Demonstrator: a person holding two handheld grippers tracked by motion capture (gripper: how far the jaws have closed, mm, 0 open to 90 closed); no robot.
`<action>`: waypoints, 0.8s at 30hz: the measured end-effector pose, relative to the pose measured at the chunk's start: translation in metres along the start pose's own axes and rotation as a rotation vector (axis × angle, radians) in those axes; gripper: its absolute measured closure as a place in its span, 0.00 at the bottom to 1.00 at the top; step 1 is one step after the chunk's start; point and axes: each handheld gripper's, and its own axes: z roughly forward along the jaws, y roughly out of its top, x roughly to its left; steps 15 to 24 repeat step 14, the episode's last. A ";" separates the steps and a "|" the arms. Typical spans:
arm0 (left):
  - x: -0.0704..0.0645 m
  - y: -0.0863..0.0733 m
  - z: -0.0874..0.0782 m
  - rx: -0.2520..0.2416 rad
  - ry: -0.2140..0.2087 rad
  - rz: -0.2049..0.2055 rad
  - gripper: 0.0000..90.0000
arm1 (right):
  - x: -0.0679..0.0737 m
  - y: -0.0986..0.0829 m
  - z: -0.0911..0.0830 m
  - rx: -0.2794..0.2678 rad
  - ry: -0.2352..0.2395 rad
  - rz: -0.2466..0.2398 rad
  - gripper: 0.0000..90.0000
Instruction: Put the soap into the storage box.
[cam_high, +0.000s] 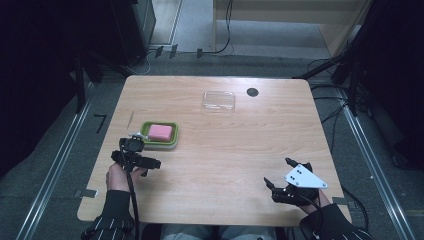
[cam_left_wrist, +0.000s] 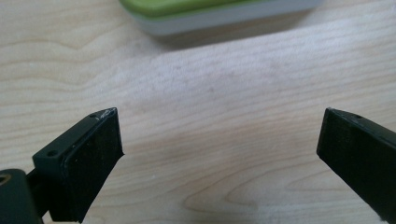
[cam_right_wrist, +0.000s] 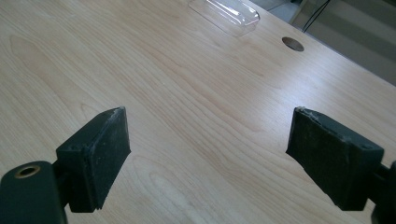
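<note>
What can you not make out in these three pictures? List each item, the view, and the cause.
- Green tray, left gripper view: cut off by the top edge; its contents are out of frame.
- Clear lid, right gripper view: far end cut by the top edge.
- Pink block, high view: too small to identify.
- Thin stick, high view: too small to identify.

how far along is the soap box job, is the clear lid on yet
Done: the pink soap already lies in the green box. In hand: nothing; the left gripper is open just short of the box, and the right gripper is open over bare table. Left: the clear lid lies apart at the far side, untouched, and likely goes on the box.
</note>
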 end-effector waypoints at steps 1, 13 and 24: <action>0.001 -0.003 0.001 0.004 0.006 0.002 0.01 | 0.000 0.000 0.000 0.001 0.000 0.002 0.15; 0.004 -0.012 0.005 0.004 0.015 -0.002 0.01 | 0.000 0.000 0.000 0.001 -0.001 0.000 0.15; 0.003 -0.012 0.006 0.001 0.015 -0.005 0.01 | 0.000 0.000 0.000 0.003 -0.003 0.005 0.15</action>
